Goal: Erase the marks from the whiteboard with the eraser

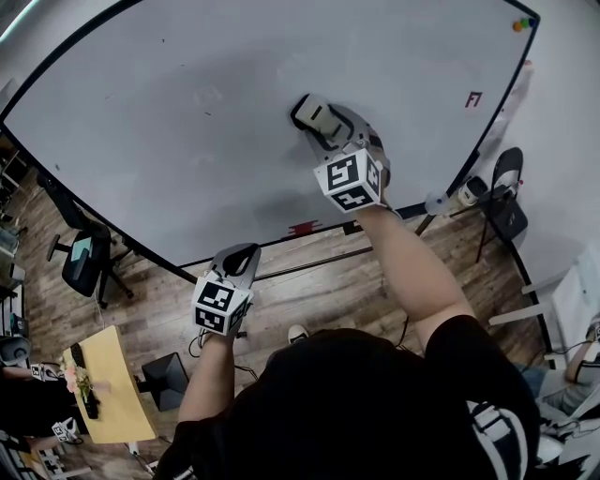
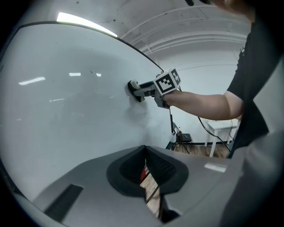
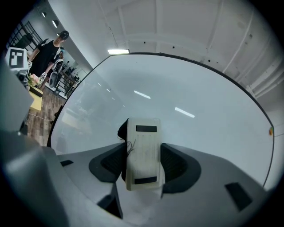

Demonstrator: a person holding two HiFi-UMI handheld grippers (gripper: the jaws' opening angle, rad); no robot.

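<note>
right gripper: right gripper (image 3: 143, 168) has its jaws clamped on the eraser (image 3: 143, 153), one dark ribbed pad on each long side.
eraser position: its far face is pressed flat on the whiteboard (image 1: 169, 112), upper middle of the board, seen from the head view.
eraser look: off-white plastic block with rounded corners, two black strips on its back, dark felt and loose threads at its left edge.
left gripper: left gripper (image 2: 145, 170) has its jaws closed to a thin slit with nothing in them; it is held low, off the board's bottom edge.
only in left gripper view: side-on look at the other gripper meeting the board, marker cube (image 2: 167, 81) and bare forearm behind it, plus a faint grey smear on the board just below the contact.
only in right gripper view: a person in black (image 3: 48, 51) standing far left beside desks.
only in head view: a small red mark (image 1: 473, 98) near the board's right edge, well apart from the eraser; coloured magnets (image 1: 520, 24) at the top right corner.
board: large, glossy white, thin black frame, reflecting ceiling lights.
room: wood plank floor (image 1: 309, 291), black office chair (image 1: 82, 258), yellow table (image 1: 108, 398), white walls and ceiling.
gripper bodies: matte grey moulded plastic.
</note>
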